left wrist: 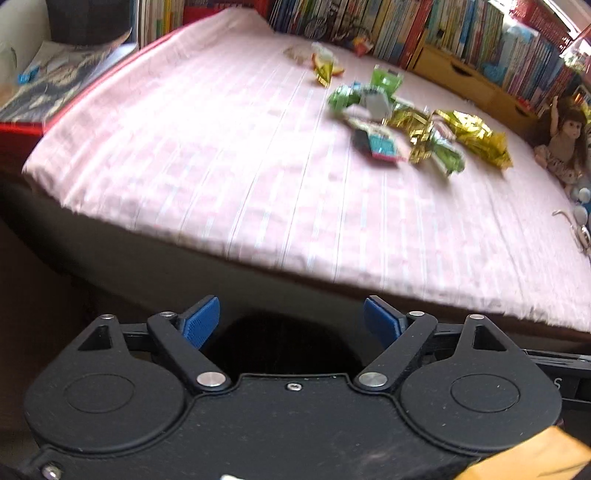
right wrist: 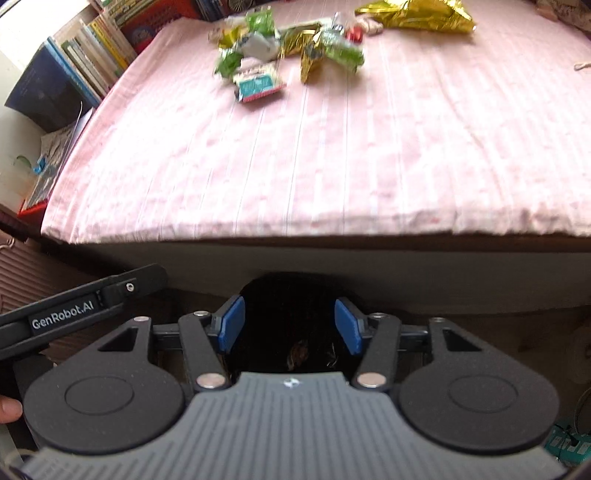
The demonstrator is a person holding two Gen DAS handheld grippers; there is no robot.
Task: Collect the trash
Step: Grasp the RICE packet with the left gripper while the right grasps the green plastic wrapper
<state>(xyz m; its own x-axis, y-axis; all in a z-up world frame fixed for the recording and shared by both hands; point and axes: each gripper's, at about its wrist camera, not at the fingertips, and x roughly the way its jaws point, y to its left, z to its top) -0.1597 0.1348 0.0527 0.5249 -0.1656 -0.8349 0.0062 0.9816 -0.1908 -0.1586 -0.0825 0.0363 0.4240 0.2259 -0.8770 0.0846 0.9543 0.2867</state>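
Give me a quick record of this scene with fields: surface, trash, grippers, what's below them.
surface: pink striped cloth over a table
trash: wrappers piled at the far side, green, gold, teal
left gripper: open, empty
right gripper: open, empty
below grippers: dark bin by the table's near edge
background: books, doll

Crumpled green and gold wrappers (left wrist: 413,125) litter the pink bedsheet (left wrist: 221,166).

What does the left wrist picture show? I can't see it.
Open left gripper, holding nothing, points over a dark bin toward a pink bed. Wrappers lie scattered on it, near books and a doll.
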